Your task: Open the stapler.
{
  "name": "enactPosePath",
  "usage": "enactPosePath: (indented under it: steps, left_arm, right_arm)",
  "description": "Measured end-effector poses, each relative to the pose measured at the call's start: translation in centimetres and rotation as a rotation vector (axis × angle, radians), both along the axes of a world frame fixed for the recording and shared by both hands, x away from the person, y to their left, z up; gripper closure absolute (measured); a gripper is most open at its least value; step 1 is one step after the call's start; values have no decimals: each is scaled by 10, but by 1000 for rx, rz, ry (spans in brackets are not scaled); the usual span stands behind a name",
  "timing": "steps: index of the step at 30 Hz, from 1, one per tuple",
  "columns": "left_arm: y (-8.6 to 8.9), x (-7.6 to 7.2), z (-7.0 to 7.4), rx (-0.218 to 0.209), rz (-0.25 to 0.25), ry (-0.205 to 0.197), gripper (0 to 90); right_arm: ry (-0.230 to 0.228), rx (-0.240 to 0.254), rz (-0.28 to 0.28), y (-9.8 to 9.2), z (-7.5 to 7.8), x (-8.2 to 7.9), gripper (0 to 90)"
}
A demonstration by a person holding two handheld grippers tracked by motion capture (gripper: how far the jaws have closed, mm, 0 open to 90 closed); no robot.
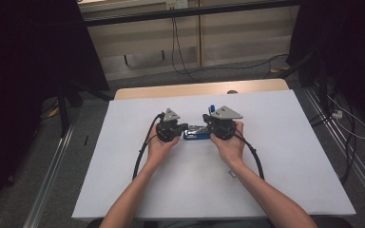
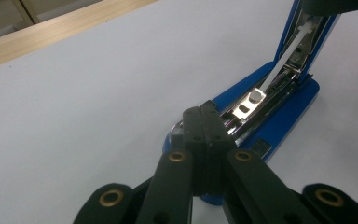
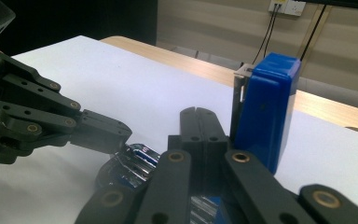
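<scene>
A blue stapler (image 1: 196,133) lies open mid-table between my two grippers. Its blue lid (image 3: 265,109) stands upright, also seen as lid (image 2: 308,28), over the base (image 2: 282,128). The metal staple channel (image 2: 249,105) is bared. My left gripper (image 2: 207,110) is shut with nothing between its jaws, and its tips rest over the stapler's front end. My right gripper (image 3: 198,115) is shut too, its tips just left of the raised lid. The left gripper (image 3: 114,135) reaches in from the left, tip at the shiny channel (image 3: 135,161).
The white table top (image 1: 275,156) has a wooden strip (image 1: 195,89) along its far edge. Black cables (image 1: 142,149) trail from both grippers back along the forearms. Beyond the table are cabinets, floor cables and dark stands at each side.
</scene>
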State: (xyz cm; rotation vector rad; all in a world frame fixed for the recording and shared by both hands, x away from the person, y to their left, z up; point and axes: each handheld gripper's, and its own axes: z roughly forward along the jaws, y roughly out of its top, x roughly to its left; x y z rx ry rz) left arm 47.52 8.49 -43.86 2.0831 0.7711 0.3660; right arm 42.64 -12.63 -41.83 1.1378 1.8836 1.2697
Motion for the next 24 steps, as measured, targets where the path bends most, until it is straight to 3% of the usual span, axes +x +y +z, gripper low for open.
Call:
enactPosePath:
  steps: [24]
  left_arm:
    - [1, 0, -1, -10, -2, 5, 900]
  right_arm:
    - [8, 37, -19, -14, 0, -1, 900]
